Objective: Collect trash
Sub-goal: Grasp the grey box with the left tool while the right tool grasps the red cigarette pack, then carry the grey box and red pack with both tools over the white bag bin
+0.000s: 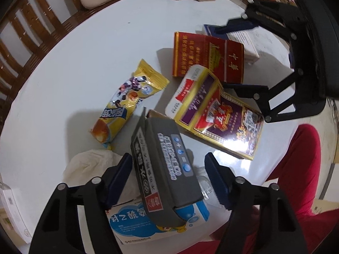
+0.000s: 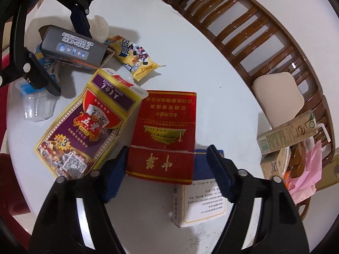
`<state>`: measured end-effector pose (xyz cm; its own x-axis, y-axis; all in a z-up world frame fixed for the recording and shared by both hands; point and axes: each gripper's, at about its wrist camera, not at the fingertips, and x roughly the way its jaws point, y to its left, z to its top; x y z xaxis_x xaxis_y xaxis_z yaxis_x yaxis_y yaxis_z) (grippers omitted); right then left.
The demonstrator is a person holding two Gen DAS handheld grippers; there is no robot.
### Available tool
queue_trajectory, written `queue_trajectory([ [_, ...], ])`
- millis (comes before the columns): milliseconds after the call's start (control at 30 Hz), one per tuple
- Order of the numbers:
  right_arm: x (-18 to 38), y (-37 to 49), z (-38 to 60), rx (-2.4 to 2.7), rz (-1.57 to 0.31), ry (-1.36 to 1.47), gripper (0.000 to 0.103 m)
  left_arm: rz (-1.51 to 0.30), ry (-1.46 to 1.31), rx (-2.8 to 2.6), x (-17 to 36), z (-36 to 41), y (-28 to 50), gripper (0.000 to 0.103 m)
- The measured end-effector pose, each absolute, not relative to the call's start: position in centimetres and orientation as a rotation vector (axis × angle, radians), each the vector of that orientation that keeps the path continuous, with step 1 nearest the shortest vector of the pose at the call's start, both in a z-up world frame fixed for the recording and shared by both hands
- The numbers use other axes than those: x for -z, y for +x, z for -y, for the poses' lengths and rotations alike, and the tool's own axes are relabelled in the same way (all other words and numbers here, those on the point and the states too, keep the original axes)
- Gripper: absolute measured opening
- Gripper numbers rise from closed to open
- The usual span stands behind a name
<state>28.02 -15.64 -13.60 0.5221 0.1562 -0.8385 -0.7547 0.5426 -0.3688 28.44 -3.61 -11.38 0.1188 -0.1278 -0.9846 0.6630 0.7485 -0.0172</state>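
Now | left gripper (image 1: 168,177) spread astride grey carton (image 1: 165,167) near table (image 1: 84,67) edge, pads not touching | right gripper (image 2: 167,169) spread astride red cigarette pack (image 2: 164,135), lined up for pickup

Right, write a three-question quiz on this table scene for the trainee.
1. True or false: the grey box lies between the fingers of the left gripper.
2. What sits between the fingers of the right gripper? A) red pack B) milk carton C) plastic cup
3. Fill in: the table top is ___.
Key: 1 true; 2 A; 3 white.
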Motion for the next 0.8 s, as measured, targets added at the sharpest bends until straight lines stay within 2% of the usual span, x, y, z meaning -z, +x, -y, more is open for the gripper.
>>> queue_trajectory([
  [67,13.7,28.2,15.6,-0.628,-0.853,-0.82,0.057,-1.331,0.488,0.605,11.4,3.5,28.6,0.068],
  [200,13.7,28.0,15.4,-0.62,-0.848,-0.826,0.056,-1.329,0.49,0.595,11.5,3.3,29.0,0.067],
  [300,13.3,27.9,15.4,-0.602,-0.835,-0.818,0.056,-1.339,0.479,0.594,11.6,3.3,29.4,0.056],
  [500,12.5,28.3,16.3,-0.571,-0.841,-0.77,0.056,-1.394,0.421,0.582,11.8,2.6,30.5,0.045],
  [633,12.3,28.2,16.6,-0.53,-0.829,-0.762,0.056,-1.414,0.397,0.565,11.9,1.9,31.1,0.029],
  [800,11.6,28.4,17.3,-0.464,-0.819,-0.728,0.056,-1.415,0.379,0.538,11.9,0.9,31.7,0.026],
])
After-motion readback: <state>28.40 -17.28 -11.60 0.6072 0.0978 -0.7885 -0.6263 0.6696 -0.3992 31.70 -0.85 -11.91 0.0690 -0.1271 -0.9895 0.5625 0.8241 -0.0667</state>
